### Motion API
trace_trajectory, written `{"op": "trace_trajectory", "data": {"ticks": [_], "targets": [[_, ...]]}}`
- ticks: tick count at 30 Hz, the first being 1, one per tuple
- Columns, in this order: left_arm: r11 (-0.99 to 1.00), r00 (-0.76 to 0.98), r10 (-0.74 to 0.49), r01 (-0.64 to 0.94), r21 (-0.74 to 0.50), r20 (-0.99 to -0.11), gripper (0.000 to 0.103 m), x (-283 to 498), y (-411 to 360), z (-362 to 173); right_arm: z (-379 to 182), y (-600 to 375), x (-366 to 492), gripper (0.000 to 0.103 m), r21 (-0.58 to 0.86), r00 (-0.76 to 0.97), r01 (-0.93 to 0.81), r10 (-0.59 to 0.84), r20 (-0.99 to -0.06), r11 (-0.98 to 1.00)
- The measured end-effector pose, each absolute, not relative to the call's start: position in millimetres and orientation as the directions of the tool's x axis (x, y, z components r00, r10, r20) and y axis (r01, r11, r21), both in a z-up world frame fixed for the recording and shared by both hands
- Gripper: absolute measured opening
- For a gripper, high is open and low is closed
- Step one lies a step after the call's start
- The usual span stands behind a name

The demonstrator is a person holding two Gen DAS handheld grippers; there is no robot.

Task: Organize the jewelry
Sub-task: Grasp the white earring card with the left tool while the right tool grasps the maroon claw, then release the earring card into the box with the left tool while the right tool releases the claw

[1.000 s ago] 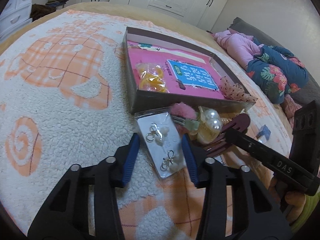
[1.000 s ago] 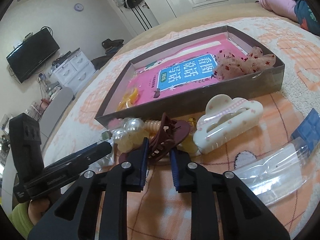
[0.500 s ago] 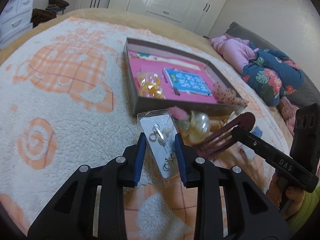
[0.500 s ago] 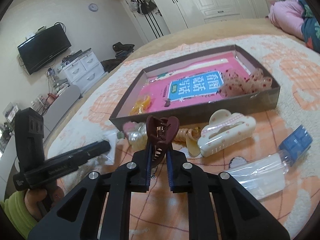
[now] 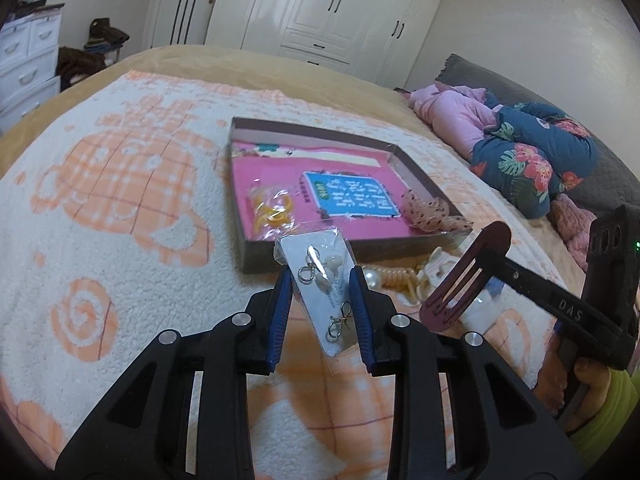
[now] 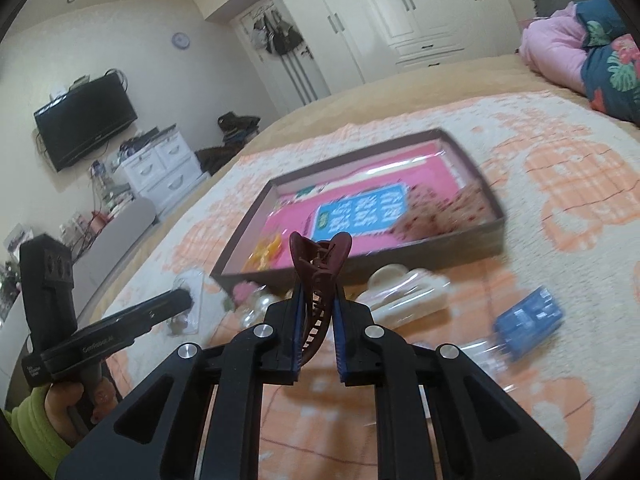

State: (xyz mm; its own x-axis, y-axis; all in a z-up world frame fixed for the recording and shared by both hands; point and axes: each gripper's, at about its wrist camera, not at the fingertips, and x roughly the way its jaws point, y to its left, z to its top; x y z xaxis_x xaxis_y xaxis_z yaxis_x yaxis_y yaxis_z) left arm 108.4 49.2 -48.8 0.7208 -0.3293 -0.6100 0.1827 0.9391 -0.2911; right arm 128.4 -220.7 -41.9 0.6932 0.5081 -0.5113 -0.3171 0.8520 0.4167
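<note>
My left gripper is shut on a clear packet of earrings and holds it above the blanket, just short of the brown box. My right gripper is shut on a dark red hair claw, lifted off the bed; the claw also shows in the left wrist view. The box holds a pink booklet, a yellow packet and a dotted mesh bow. A pearl clip and a coiled tie lie in front of the box.
A white cloud-shaped claw clip and a blue-topped plastic packet lie on the orange-and-white blanket near the box. Folded clothes are piled at the bed's head. Drawers and a TV stand beyond the bed.
Both grippers closed and rose: the left lifted the earring packet off the blanket, the right lifted the dark red claw. Both now sit higher, toward the box.
</note>
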Motion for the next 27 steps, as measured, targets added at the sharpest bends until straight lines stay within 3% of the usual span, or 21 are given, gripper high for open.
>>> {"op": "trace_trajectory", "data": {"ticks": [27], "targets": [[0.935,0.728,-0.354,0.255,-0.247,-0.588,0.022,154.4,0.6,-34.0,-16.2,-299.8,161.7,0.012,0.441,0.826,-0.156,0.362,-0.433,0.884]]}}
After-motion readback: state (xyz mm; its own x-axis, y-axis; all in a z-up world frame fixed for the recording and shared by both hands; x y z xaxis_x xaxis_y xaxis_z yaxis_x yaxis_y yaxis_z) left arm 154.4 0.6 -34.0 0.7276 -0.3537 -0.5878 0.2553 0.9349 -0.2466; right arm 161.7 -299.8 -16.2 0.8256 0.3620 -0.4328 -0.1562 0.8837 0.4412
